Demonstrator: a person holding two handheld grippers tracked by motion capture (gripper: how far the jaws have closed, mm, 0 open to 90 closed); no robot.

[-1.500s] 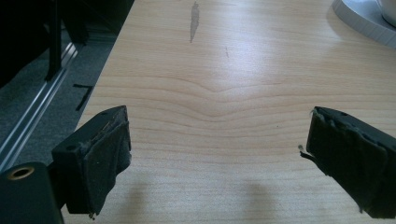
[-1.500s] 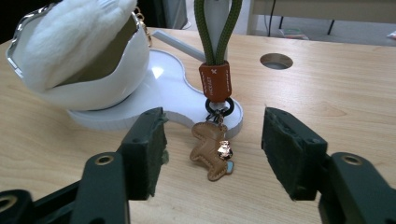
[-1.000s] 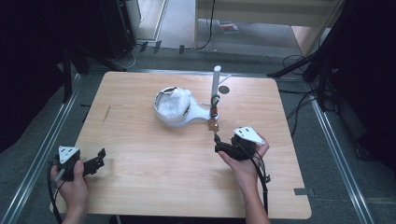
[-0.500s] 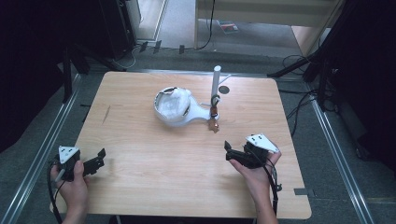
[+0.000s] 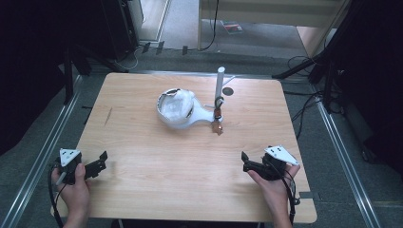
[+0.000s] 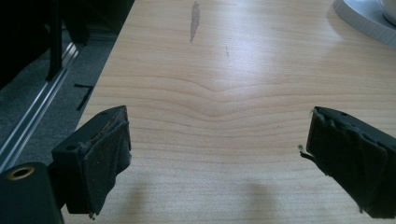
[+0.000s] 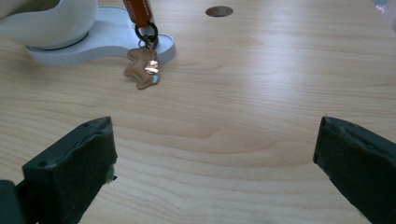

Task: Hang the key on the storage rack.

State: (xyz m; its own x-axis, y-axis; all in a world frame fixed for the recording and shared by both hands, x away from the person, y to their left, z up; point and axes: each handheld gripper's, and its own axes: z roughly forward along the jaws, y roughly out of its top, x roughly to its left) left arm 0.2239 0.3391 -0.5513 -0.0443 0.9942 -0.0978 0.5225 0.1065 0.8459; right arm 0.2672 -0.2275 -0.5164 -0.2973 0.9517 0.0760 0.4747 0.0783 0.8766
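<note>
A light wooden bench [image 5: 190,161] holds a white stand [image 5: 183,114] with a bowl and upright post [image 5: 220,85] near its far middle. A small copper-coloured charm [image 7: 142,67] hangs from an orange strap [image 7: 138,9] against its base. The left gripper [image 5: 100,161] and right gripper [image 5: 247,161] rest at the near corners, well apart, fingers spread and empty.

No readable text, label, brand, number or sign on any surface in view.
</note>
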